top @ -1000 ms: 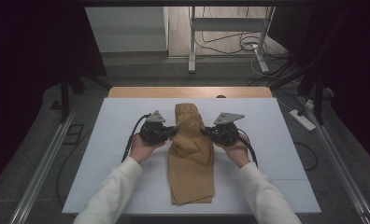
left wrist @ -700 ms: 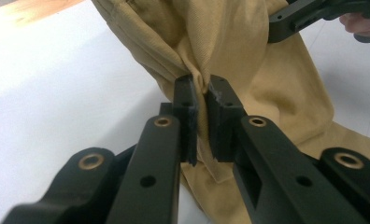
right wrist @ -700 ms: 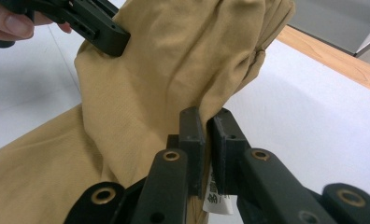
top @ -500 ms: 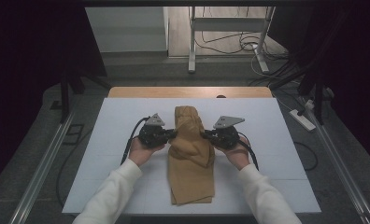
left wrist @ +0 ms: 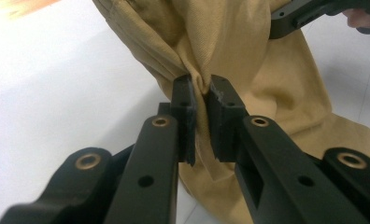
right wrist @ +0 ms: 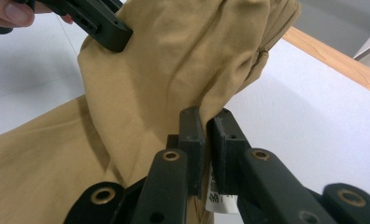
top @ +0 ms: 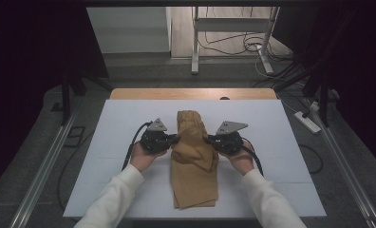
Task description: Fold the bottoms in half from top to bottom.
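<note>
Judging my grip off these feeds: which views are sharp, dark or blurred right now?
High view: surroundings nearly black, white table evenly lit, tan garment clear but small. Left gripper view: left gripper pads and pinched cloth sharp, near jaw bases and far table soft, table glaring white. Right gripper view: right gripper fairly sharp on the fabric, wooden edge blurred.

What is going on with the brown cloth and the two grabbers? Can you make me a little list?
cloth: tan garment, lying lengthwise on the white board
left gripper: shut, pinching a fold at one side edge of the garment
right gripper: shut, pinching the opposite edge, beside a white label
hands: one on each side of the garment
middle of cloth: bunched up between the grippers
</note>
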A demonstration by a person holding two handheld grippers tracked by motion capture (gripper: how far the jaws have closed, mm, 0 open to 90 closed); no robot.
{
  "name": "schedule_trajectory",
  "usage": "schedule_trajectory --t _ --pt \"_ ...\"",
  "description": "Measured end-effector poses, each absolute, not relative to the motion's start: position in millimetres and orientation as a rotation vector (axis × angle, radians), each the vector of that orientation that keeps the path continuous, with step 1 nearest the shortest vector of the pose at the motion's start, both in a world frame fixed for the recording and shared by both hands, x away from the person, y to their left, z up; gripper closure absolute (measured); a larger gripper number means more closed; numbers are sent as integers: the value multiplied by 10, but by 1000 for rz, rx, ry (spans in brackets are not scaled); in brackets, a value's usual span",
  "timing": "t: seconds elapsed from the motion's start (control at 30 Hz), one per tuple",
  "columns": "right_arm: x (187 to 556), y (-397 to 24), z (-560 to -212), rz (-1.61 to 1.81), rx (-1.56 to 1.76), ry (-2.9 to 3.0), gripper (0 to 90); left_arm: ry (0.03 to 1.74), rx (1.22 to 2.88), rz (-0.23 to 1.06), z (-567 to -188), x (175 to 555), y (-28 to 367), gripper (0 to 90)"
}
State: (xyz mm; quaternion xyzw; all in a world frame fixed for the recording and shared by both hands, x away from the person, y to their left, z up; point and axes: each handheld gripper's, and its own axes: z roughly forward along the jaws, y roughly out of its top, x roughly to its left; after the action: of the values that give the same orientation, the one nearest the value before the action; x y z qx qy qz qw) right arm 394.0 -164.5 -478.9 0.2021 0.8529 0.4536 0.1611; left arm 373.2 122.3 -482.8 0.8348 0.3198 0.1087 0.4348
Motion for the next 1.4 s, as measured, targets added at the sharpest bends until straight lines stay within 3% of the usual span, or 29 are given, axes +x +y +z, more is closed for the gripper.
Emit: schedule_trajectory --t 1.4 --pt "3641 -1653 -4888 1278 520 2506 823 803 2129 218 -5015 3570 1245 784"
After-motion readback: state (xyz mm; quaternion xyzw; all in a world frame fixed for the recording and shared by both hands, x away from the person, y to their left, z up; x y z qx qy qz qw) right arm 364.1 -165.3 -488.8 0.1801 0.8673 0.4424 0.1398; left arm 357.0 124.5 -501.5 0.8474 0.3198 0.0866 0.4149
